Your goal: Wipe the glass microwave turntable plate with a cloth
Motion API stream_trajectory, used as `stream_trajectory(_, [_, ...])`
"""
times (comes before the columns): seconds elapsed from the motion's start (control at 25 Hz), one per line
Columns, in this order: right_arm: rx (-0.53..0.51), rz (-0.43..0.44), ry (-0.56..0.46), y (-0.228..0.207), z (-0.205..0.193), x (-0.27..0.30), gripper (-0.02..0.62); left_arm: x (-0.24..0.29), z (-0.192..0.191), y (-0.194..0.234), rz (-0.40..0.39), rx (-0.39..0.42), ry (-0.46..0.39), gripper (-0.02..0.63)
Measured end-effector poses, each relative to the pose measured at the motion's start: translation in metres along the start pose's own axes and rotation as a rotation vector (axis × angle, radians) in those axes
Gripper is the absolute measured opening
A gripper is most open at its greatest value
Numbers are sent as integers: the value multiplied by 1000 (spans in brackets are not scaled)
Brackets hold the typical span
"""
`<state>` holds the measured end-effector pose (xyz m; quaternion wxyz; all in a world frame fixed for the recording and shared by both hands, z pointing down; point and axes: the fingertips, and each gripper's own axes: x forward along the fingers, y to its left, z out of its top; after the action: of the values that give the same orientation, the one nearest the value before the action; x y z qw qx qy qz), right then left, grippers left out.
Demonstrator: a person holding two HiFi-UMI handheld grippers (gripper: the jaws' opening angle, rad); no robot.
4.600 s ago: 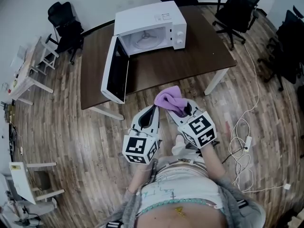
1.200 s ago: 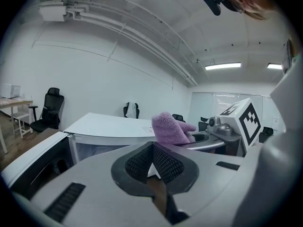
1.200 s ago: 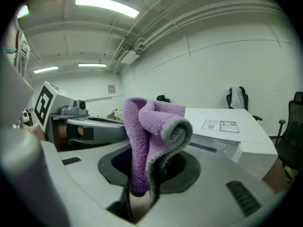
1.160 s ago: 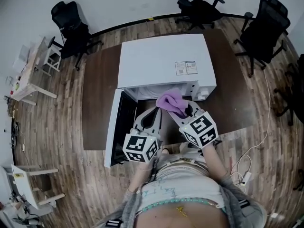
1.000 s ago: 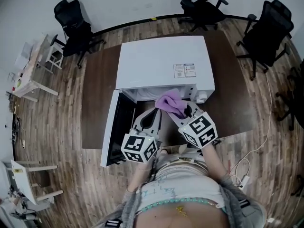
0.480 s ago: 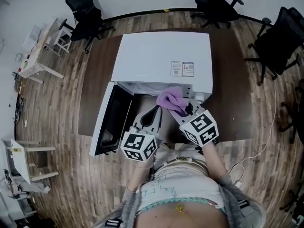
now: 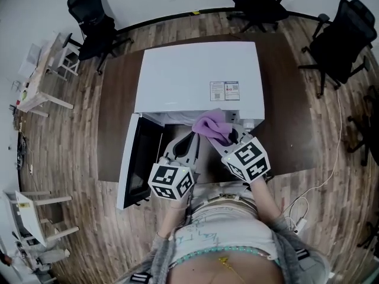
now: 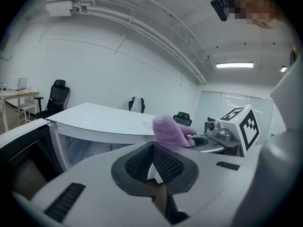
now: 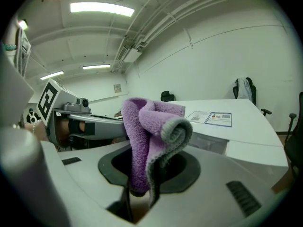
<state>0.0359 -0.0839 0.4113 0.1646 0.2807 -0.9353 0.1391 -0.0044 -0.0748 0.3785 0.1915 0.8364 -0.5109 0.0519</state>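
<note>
Right gripper [image 7: 230,137] is pinching the purple cloth [image 7: 210,123], which is bunching up at its 11 o'clock. At its 9 o'clock I am seeing the left gripper [image 7: 190,139], jaws pressed together, empty. Both are pointing at 12 o'clock toward the white microwave [image 7: 195,76], its door [image 7: 131,164] hanging open at 9 o'clock.

Overhead view and 2 jaw-level views share the microwave [image 7: 198,76].

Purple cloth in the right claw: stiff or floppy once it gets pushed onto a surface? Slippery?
Probably floppy: the purple cloth folds over itself and droops above the right claw. It is likely light, since a pinch at one end holds the whole bundle up. Its fuzzy pile suggests it will grip rather than slip.
</note>
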Motion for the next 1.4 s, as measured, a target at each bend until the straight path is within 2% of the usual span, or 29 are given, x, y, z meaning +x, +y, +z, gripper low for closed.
stream_trajectory(0.56, [68,-221,14,-1,5,36,115,8,5,57,-181,59,64,11])
stream_trajectory(0.8, [85,-309,15,-1,-1,46,115,6,3,80,-219,34,46,11])
stream_trajectory(1.08, [94,-336,11,-6,-7,42,115,2,-9,90,-201,2,51,11])
stream_trajectory(1.4, [47,-254,35,-16,1,38,115,12,-17,97,-106,-61,50,11])
